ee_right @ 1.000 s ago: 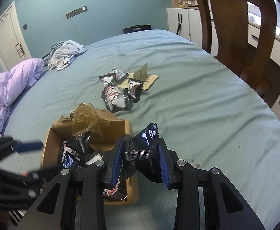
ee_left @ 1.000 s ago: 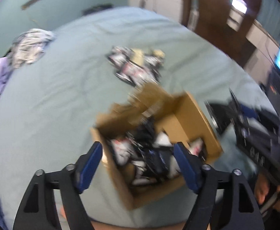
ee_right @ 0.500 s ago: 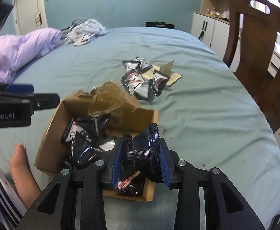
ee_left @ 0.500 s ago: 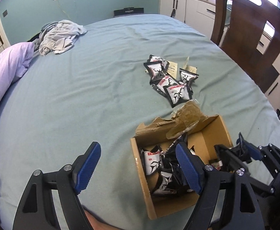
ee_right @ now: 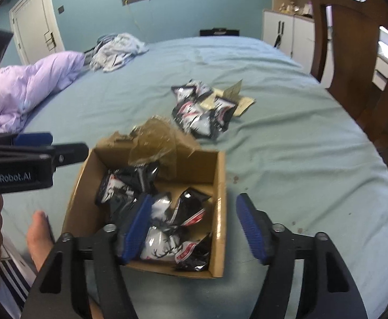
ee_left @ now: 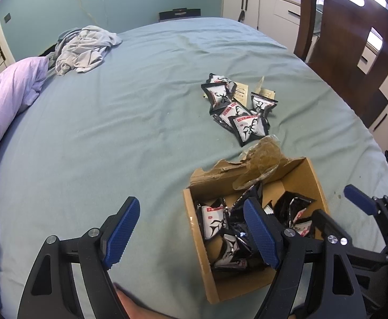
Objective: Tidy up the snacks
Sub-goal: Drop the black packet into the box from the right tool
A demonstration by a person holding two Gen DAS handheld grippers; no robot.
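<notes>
The right claw (ee_right: pixel 194 228) has just been opening; it is released and empty above the cardboard box (ee_right: pixel 220 186) near the bed's (ee_left: pixel 114 133) front edge. The left claw (ee_left: pixel 191 232) is released too. Its finger hides some boxed snack packets (ee_left: pixel 212 219); loose packets (ee_left: pixel 236 106) lie mid-bed, pointing in different directions.

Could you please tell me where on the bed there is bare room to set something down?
The sheet lies bare between the purple duvet, the crumpled clothes and the cardboard box. It is crowded at the loose snack packets beyond the box, near the wooden chair.
</notes>
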